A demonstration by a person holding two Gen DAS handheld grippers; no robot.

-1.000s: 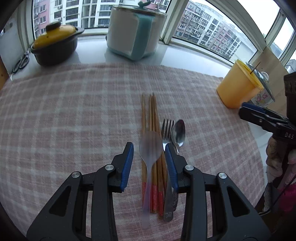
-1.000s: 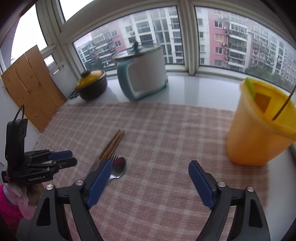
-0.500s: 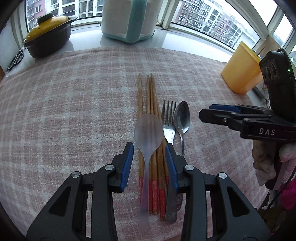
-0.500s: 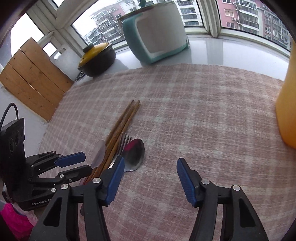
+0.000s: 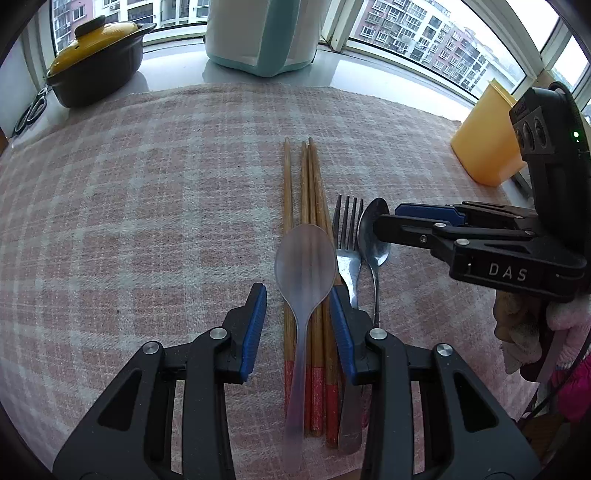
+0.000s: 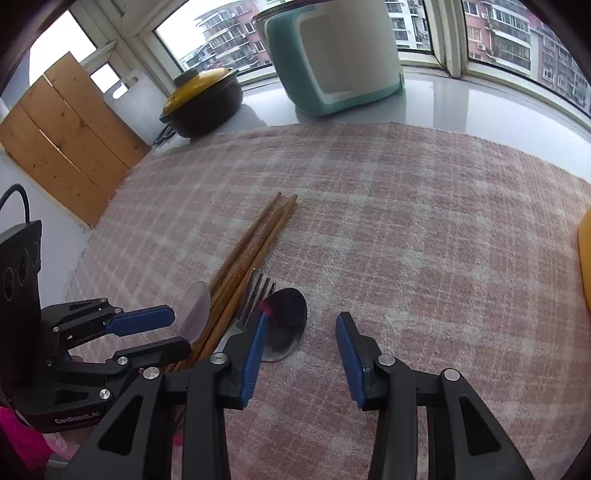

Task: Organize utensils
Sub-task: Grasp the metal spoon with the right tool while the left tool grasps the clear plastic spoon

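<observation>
Right now the clear plastic spoon (image 5: 306, 258) lies on top of the bundle of wooden chopsticks (image 5: 306, 177), its bowl pointing away from me. My left tongs (image 5: 297, 290) stand part-open on either side of it, and the blue pads do not press on it. Just to the right of the chopsticks lie a metal fork (image 5: 347, 236) and a metal spoon (image 5: 369, 254), side by side. My right tongs (image 6: 302, 314) have just been closing and now stand fairly narrow, with only the checked cloth (image 5: 147, 221) between them; the metal spoon's bowl sits by their left finger. The cloth covers the tabletop. At its far right stands a yellow tub (image 5: 480, 147); beyond its far edge stand a black pot (image 5: 96, 62) with a yellow lid and a white-and-teal cooker (image 5: 258, 33).
</observation>
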